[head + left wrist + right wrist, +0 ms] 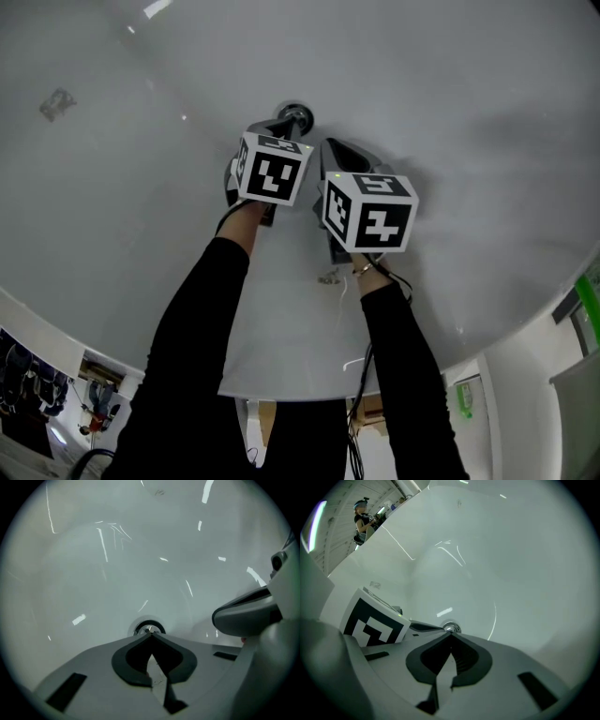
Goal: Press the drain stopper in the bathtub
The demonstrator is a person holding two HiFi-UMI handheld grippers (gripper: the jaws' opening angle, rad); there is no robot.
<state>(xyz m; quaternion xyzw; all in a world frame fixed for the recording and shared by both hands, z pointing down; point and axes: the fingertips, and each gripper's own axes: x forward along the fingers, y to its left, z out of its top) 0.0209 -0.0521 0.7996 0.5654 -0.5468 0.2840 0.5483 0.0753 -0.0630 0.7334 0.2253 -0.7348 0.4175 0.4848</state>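
Item: stopper, small round metal cap in tub floor, at 12 o'clock off left hand-held gripper; likely rigid, slick, sprung, so press its crown; left hand-held gripper and right hand-held gripper jaws together, empty.

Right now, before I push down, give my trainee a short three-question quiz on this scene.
1. True or false: the left gripper has its jaws together with nothing between them.
2. Where is the drain stopper? A) just beyond the left gripper's tips; B) clamped in the left gripper; C) clamped in the right gripper.
3. Fill in: the right gripper is ___ (open or shut).
Key: 1 true; 2 A; 3 shut.
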